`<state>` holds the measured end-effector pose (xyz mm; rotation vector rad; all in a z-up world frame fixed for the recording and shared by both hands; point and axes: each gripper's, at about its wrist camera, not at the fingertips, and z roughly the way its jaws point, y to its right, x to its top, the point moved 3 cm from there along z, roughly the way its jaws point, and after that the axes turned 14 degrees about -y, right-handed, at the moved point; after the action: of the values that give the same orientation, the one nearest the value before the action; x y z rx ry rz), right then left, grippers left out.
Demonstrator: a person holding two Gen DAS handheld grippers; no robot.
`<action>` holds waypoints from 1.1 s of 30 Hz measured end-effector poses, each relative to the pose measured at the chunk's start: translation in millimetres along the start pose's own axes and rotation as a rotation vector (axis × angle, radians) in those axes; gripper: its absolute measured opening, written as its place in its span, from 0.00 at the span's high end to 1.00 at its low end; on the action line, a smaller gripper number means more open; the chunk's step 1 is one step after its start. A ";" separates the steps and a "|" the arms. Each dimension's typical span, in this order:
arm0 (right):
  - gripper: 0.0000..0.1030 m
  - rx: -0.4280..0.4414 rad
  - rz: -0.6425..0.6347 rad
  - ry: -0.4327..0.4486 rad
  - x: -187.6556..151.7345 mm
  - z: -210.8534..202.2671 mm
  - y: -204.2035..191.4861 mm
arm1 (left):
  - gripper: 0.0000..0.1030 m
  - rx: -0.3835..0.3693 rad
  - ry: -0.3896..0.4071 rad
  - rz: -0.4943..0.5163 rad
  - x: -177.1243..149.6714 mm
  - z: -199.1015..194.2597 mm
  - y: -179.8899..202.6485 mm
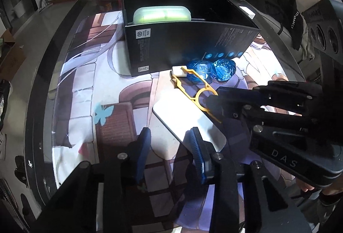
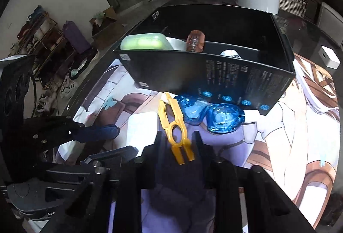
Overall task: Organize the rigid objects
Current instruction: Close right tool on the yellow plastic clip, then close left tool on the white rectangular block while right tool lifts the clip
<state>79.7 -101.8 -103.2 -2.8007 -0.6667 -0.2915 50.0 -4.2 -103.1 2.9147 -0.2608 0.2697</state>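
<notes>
Yellow clip (image 2: 176,130) clamped at its handle end in the right claw (image 2: 178,143), its tip toward the black box (image 2: 214,74) ahead. Left claw (image 1: 169,147), alongside, stands apart over a white block (image 1: 182,117) on the desk (image 1: 85,87).

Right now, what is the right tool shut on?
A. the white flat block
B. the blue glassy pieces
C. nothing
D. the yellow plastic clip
D: the right tool is shut on the yellow plastic clip, beside the white flat block and the blue glassy pieces.
</notes>
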 end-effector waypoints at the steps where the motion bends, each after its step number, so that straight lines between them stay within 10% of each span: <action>1: 0.87 0.000 -0.008 -0.005 -0.1 0.7 -3.1 | 0.59 -0.004 -0.002 -0.001 -0.3 0.2 -0.4; 14: 0.91 -0.046 0.047 -0.015 -23.1 -18.1 19.1 | 0.34 0.016 0.002 0.046 17.6 14.1 37.2; 17: 0.91 -0.054 0.065 -0.033 -35.3 -20.9 31.2 | 0.35 0.001 0.004 0.048 21.3 14.6 40.8; 19: 0.88 -0.059 0.072 -0.039 -42.1 -20.2 38.0 | 0.53 0.013 0.008 0.062 20.6 13.8 43.2; 25: 0.43 -0.047 0.086 0.019 -43.6 -28.8 44.4 | 0.62 -0.003 0.014 0.073 14.2 11.5 35.8; 33: 0.54 -0.104 -0.051 -0.031 -42.4 -13.6 19.7 | 0.61 0.024 0.020 0.064 13.2 11.1 33.4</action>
<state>49.8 -140.2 -104.6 -2.8954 -0.7518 -0.3007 58.1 -40.8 -105.0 2.9289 -0.3500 0.3143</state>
